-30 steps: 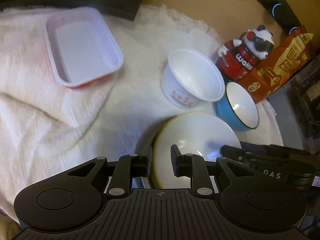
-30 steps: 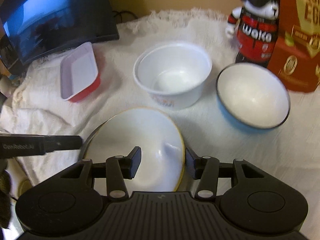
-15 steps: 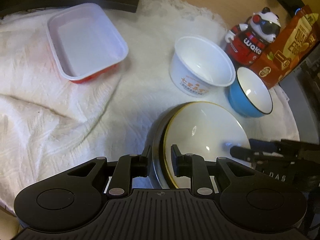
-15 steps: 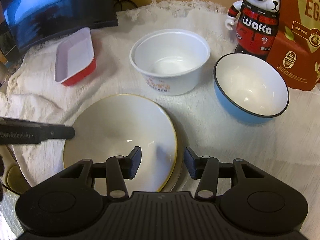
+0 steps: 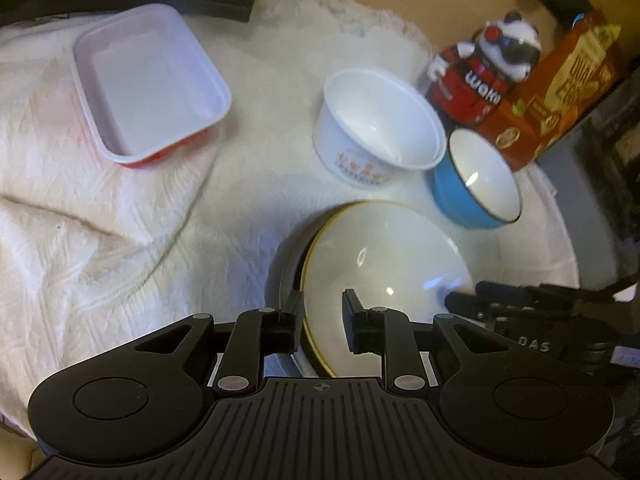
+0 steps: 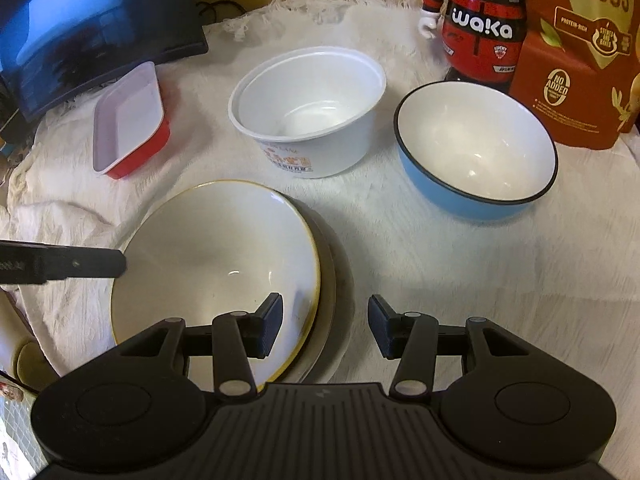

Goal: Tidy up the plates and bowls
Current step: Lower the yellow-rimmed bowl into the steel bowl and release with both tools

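Observation:
A white plate with a yellow rim [image 6: 216,264] lies on a grey plate [image 6: 336,304] on the white cloth. My left gripper [image 5: 320,326] is shut on the yellow-rimmed plate [image 5: 380,264] at its near edge, with the grey plate's rim [image 5: 282,276] beside it. My right gripper [image 6: 324,326] is open, its jaws standing astride the plates' right edge without touching. A white plastic bowl [image 6: 308,108] and a blue bowl [image 6: 476,140] stand behind the plates. A red tray with a white inside [image 6: 128,120] sits at the left.
A panda figure [image 6: 476,20] and an orange egg box [image 6: 580,52] stand at the back right. A dark monitor [image 6: 80,24] stands at the back left. The cloth [image 5: 100,216] is wrinkled on the left.
The yellow-rimmed plate has come down from a tilt to lie on the grey plate. My right gripper has let go of it and opened wider.

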`<state>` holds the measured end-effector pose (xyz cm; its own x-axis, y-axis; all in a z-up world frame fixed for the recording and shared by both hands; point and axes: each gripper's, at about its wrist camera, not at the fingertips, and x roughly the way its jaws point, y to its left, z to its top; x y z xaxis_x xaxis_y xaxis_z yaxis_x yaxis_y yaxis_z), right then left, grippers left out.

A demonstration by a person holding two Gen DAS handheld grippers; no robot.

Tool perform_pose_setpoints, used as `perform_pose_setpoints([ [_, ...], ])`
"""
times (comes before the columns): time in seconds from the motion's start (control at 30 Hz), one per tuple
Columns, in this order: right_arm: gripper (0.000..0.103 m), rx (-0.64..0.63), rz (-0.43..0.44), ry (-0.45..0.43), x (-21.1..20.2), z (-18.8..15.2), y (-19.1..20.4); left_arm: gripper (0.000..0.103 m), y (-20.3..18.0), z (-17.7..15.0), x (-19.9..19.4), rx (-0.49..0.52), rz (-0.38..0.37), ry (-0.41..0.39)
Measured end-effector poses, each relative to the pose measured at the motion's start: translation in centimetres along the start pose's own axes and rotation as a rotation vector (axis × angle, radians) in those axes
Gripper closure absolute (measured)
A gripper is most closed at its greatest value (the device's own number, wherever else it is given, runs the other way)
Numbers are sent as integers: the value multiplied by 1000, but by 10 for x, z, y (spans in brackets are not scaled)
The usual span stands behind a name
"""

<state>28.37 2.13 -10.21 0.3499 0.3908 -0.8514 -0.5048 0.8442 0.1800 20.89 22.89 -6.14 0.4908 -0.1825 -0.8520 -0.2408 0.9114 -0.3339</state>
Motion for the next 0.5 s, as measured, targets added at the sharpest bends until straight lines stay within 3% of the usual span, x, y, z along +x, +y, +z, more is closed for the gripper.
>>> perform_pose_setpoints([
  [0.1, 55, 3, -7, 22, 7, -2, -1, 78, -3, -3, 8, 46, 97, -17],
  [0.13, 55, 4, -7, 25, 8, -3, -2, 71, -4, -3, 9, 61, 123, -31],
  [0.33, 52, 32, 23, 34, 13, -5, -7, 56, 2, 7, 18, 66, 136, -29],
  [0.5, 51, 125, 118, 111, 31, -6, -15, 49, 8, 15, 36, 28, 100, -2],
])
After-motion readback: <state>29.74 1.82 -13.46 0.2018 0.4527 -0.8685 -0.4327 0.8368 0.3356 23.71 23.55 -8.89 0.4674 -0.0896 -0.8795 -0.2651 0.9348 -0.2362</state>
